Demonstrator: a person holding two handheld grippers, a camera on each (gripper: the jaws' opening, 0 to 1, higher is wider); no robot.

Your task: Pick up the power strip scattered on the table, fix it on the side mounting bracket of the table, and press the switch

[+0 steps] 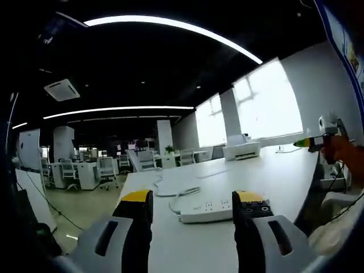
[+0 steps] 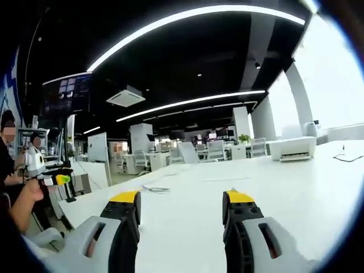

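Holding my left gripper (image 1: 192, 207) low over the table (image 1: 267, 176), I have its jaws spread apart with nothing between them. The power strip (image 1: 207, 210) lies flat on the tabletop just ahead of the jaws, in the gap between the two yellow tips and closer to the right one, whose tip overlaps its end in the left gripper view; I cannot tell whether they touch. Its cord (image 1: 177, 196) curls away from the strip's left end, ahead of my left jaw, and runs farther out across the table. Far ahead and to the right sits a printer (image 1: 241, 150) near the windows.

My right gripper (image 2: 181, 207) also hangs above the table (image 2: 296, 193), jaws wide apart and empty. Ahead of its left jaw a thin cord (image 2: 154, 189) lies on the surface, well beyond the tips. The printer (image 2: 291, 149) stands far ahead to the right. Off to the left of this gripper, beyond the table's edge, a person's hand (image 2: 31, 190) holds another gripper device (image 2: 42, 168).
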